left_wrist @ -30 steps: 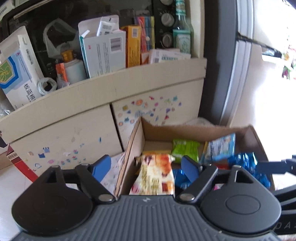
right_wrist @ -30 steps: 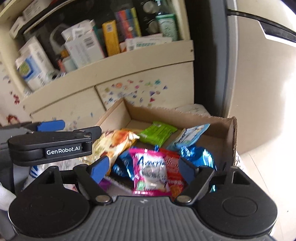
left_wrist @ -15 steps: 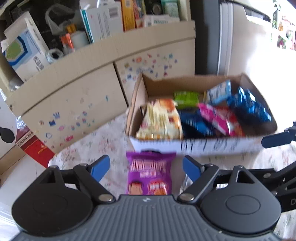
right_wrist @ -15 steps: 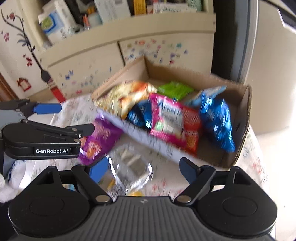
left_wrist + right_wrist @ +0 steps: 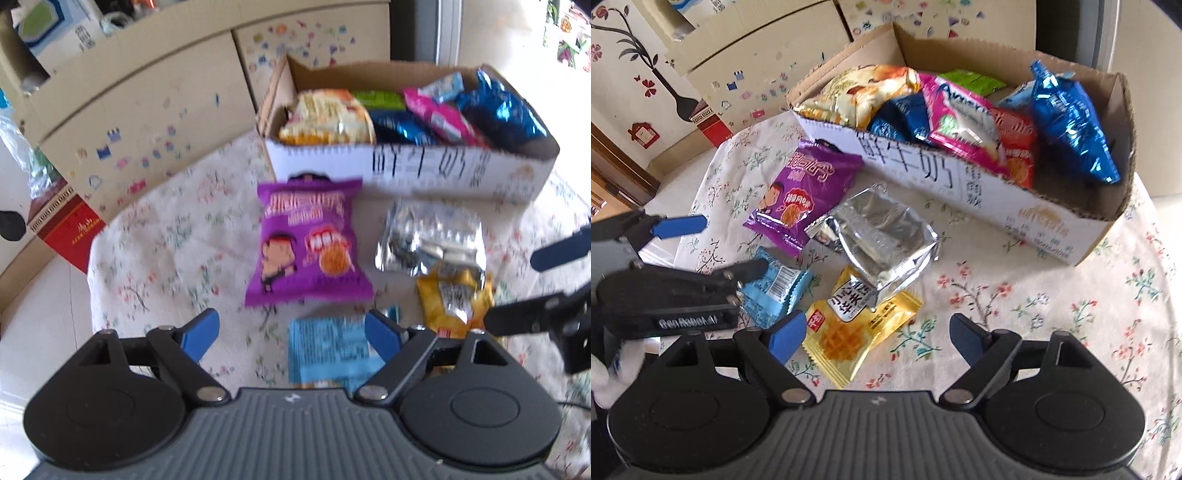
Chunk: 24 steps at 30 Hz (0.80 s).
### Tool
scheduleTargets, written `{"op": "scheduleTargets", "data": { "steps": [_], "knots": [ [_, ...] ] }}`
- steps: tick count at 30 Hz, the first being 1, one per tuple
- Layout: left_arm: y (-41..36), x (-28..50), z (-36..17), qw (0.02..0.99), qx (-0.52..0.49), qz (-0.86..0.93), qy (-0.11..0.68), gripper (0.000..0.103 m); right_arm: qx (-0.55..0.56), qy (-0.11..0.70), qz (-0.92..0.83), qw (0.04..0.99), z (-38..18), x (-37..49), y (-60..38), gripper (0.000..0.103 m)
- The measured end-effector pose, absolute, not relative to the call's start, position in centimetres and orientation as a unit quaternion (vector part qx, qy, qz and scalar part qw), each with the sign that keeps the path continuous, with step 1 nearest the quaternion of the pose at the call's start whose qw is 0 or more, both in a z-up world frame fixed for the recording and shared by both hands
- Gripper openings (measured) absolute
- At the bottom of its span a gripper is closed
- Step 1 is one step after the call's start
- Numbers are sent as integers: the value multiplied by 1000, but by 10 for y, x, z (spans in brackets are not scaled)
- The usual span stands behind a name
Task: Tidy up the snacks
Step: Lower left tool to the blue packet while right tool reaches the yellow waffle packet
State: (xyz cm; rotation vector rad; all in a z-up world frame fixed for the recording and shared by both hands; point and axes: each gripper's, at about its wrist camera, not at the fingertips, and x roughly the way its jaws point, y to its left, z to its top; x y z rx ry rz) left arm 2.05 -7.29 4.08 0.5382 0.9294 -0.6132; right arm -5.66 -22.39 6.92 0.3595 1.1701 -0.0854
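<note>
A cardboard box point(image 5: 424, 168) point(image 5: 982, 192) holds several snack packs. On the floral cloth in front of it lie a purple pack point(image 5: 308, 240) point(image 5: 803, 190), a silver pack point(image 5: 430, 236) point(image 5: 882, 236), a yellow pack point(image 5: 452, 299) point(image 5: 857, 325) and a light blue pack point(image 5: 330, 354) point(image 5: 774, 291). My left gripper point(image 5: 291, 332) is open and empty, over the light blue pack. My right gripper point(image 5: 877, 338) is open and empty, over the yellow pack.
A cream cabinet with stickers point(image 5: 147, 122) stands behind the table, with boxes on its shelf. A red box point(image 5: 68, 232) leans on the floor at the left. The table's left edge point(image 5: 92, 258) drops to a tiled floor.
Both grippers have pulled back from the box and tilted down. The loose packs on the cloth have come into view.
</note>
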Motion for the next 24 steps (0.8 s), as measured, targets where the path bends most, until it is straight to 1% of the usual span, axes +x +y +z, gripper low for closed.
{"op": "scheduleTargets", "data": {
  "steps": [12, 19, 24],
  "knots": [
    [-69, 17, 23, 799, 243, -320, 447, 87, 225, 560, -68, 794, 54, -41, -221, 88],
    [-55, 15, 23, 792, 248, -334, 447, 88, 209, 570, -82, 790, 43, -28, -209, 85],
    [-41, 16, 23, 792, 240, -330, 455, 88, 162, 574, -85, 798, 40, -23, -195, 82]
  ]
}}
